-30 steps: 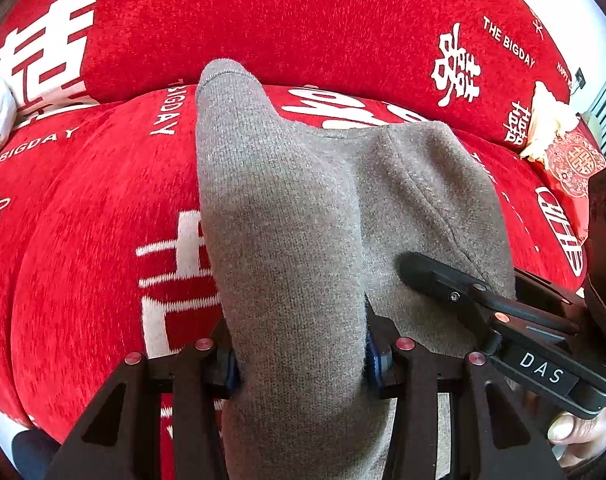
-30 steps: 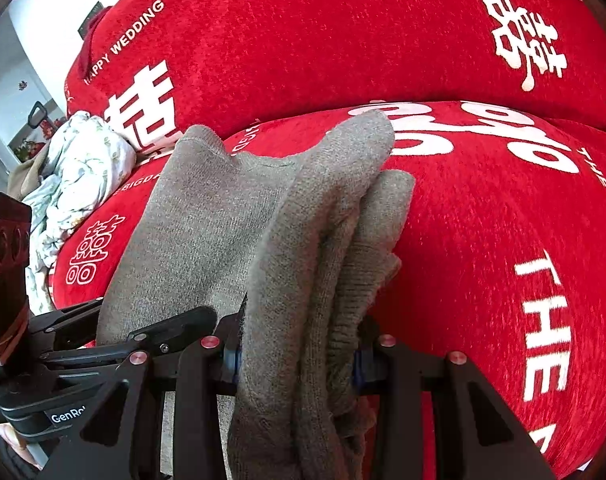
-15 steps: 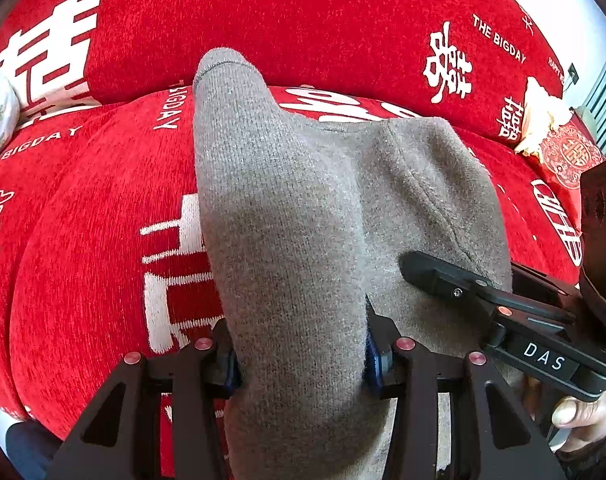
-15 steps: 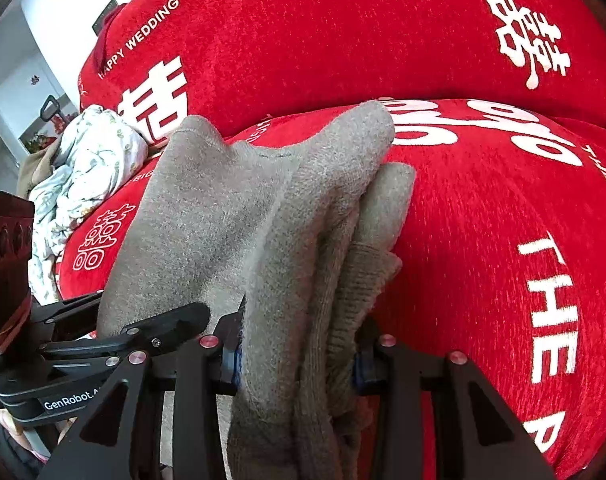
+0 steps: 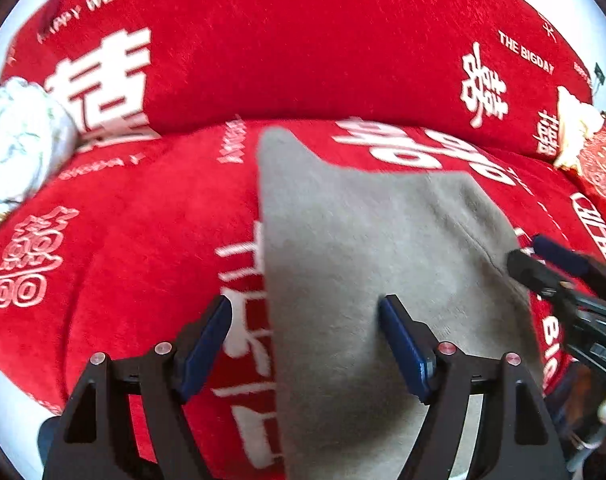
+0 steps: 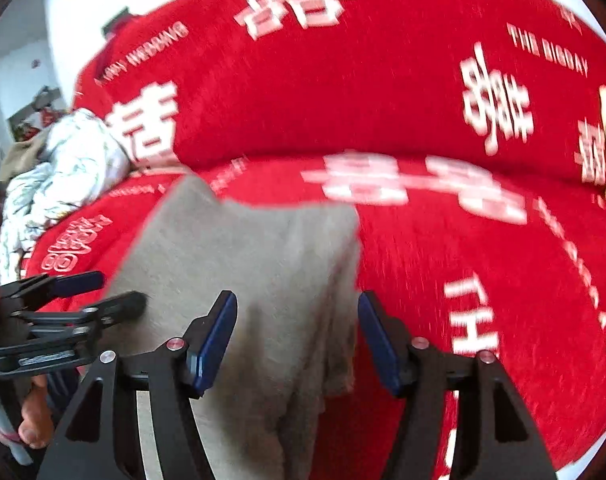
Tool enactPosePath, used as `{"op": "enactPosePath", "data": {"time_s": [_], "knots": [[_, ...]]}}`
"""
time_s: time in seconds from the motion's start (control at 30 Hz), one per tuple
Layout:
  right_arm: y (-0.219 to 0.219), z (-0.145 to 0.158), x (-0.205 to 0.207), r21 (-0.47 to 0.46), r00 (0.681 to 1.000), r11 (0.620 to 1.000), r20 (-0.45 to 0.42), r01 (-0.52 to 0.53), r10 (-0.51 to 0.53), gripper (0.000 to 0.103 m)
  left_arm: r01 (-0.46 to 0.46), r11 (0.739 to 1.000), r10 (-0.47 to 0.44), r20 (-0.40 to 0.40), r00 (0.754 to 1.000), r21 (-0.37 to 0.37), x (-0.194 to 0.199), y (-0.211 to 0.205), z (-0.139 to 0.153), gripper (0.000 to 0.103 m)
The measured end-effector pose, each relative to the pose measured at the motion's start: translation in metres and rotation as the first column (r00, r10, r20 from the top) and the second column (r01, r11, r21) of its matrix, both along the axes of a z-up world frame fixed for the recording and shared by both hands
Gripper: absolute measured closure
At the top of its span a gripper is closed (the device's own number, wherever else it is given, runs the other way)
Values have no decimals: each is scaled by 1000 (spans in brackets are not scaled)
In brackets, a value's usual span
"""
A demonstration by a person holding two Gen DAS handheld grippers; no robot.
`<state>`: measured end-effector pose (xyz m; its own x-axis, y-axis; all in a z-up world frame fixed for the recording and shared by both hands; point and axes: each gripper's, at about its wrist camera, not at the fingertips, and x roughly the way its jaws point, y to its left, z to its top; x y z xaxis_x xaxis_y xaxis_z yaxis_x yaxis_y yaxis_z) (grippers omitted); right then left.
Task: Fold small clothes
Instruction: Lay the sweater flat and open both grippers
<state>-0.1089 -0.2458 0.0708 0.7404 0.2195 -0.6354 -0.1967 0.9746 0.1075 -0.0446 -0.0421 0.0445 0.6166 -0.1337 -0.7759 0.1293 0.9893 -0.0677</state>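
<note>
A grey knit garment (image 5: 367, 248) lies flat on the red sofa seat (image 5: 143, 240), with its near end hanging over the front edge. It also shows in the right wrist view (image 6: 263, 264). My left gripper (image 5: 305, 340) is open, its fingers astride the garment's left edge. My right gripper (image 6: 297, 338) is open, its fingers astride the garment's right edge. Each gripper shows in the other's view, the right gripper (image 5: 543, 264) at the garment's right and the left gripper (image 6: 103, 292) at its left. Both views are blurred.
The sofa cover is red with white lettering, and its backrest (image 5: 303, 52) rises behind the seat. A crumpled white floral cloth (image 6: 63, 168) lies at the seat's left end. A cream and red cushion (image 5: 583, 140) sits at the right end.
Both grippers have opened and let go of the grey garment. It has dropped flat onto the seat. Both grippers have drawn back and up.
</note>
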Motion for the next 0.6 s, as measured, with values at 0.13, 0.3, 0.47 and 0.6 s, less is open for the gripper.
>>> {"op": "enactPosePath", "data": {"time_s": [0.13, 0.3, 0.47, 0.6], "knots": [[20, 5, -11, 14, 990, 990, 20, -143, 143, 36, -14, 999, 13, 4, 1000, 52, 1, -1, -5, 25], [41, -31, -15, -32, 968, 974, -122, -224, 219, 37, -3, 995, 2, 7, 1000, 103, -2, -5, -13, 22], [42, -37, -35, -38, 977, 979, -87, -200, 196, 32, 21, 996, -21, 1, 1000, 82, -17, -6, -10, 21], [53, -41, -61, -120, 971, 967, -113, -223, 210, 22, 30, 995, -33, 41, 999, 93, -39, -9, 0, 21]]}}
